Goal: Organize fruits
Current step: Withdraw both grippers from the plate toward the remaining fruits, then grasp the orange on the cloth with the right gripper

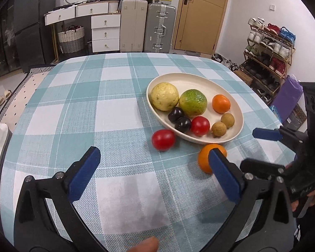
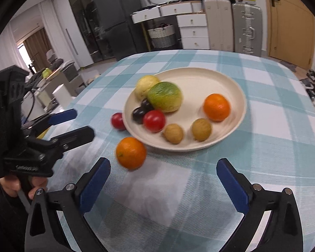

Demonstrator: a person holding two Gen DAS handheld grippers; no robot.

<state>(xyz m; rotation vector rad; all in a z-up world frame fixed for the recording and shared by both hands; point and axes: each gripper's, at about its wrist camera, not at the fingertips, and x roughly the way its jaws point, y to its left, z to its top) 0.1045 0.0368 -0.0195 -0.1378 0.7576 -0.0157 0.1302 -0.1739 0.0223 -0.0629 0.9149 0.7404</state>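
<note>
Left tool (image 1: 155,163) angled down over tablecloth (image 1: 73,109), spread apart, right tool (image 2: 163,175) likewise empty.

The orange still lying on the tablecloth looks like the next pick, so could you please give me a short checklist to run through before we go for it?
1. Left gripper open with nothing between its pads: ok.
2. Right gripper open and empty: ok.
3. Orange on the cloth lies in front of the right gripper, with nothing in the way: ok.
4. Free space on the plate: ok, its far half is bare.
5. Fruit at rest: cannot tell, the right wrist view is blurred.
6. All fruit on the plate: not ok, a red tomato also lies on the cloth beside the plate's rim.
</note>
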